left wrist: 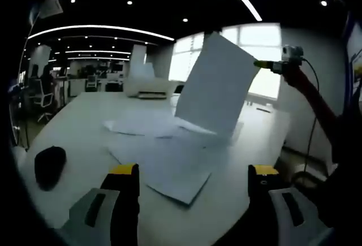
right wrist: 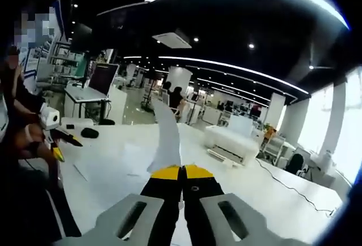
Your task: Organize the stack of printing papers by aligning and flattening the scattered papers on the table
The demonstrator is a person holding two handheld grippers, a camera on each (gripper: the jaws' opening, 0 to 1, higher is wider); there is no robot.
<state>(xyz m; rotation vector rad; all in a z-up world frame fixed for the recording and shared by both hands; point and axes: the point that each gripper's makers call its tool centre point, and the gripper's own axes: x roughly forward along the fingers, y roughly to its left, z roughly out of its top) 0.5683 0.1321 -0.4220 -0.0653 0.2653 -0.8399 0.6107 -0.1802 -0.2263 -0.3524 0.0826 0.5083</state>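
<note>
The right tongs [right wrist: 181, 171] pinch one sheet [left wrist: 218, 87], lifted tilted above the scattered papers [left wrist: 164, 155] on the tabletop [left wrist: 79, 127]. The left tongs [left wrist: 192, 181] hover spread (empty) near them. Next, probably: lay the sheet squarely on the papers.

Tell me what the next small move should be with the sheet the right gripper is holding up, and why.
Probably lower the lifted sheet onto the scattered papers lying on the table and square its edges with them. The right gripper is shut on the sheet's corner, holding it tilted above the loose pile, while the left gripper waits open near the papers.
</note>
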